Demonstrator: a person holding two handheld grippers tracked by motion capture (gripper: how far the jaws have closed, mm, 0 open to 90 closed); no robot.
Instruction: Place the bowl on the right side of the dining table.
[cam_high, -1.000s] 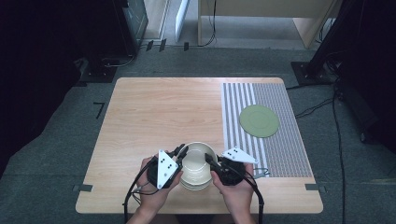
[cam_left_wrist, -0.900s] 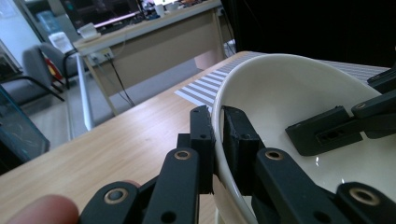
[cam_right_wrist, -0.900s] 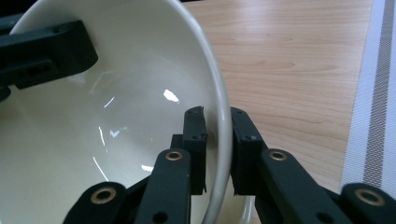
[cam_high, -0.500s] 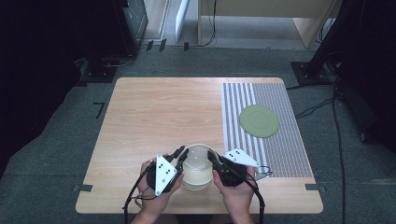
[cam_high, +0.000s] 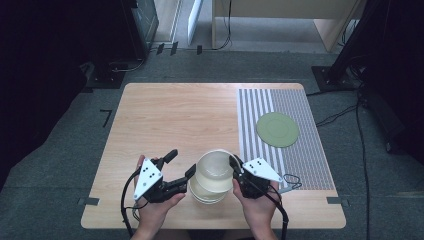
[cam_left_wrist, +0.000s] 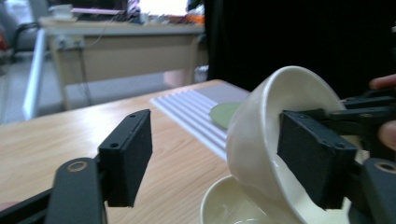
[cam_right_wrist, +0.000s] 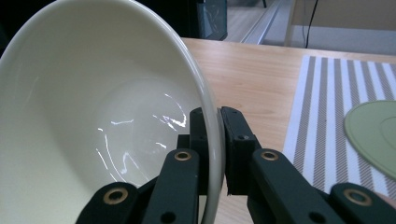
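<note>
Bowl, cream ceramic, top one of the pair, is tilted and pinched at its rim by the right gripper: in the right gripper view the two black jaws sit pressed on the rim wall, one inside the bowl, one outside, no gap showing. Bowl opening faces away from that gripper's right side, glossy inside visible. Lower bowl sits on the wooden table directly under the lifted one; in the left gripper view its rim shows below the tilted bowl's wall. Left gripper has just been opening, jaws now spread wide; its right jaw is at the near outer wall of the tilted bowl, touching or not I cannot tell, and its left jaw stands well clear over bare table, so no pinch there. Both hands sit at the near table edge, left hand just beside the stack, right hand on the other side. Beyond the right gripper's fingertips lies a grey-and-white striped mat with a flat green plate on it, well apart from both grippers and bowls.
</note>
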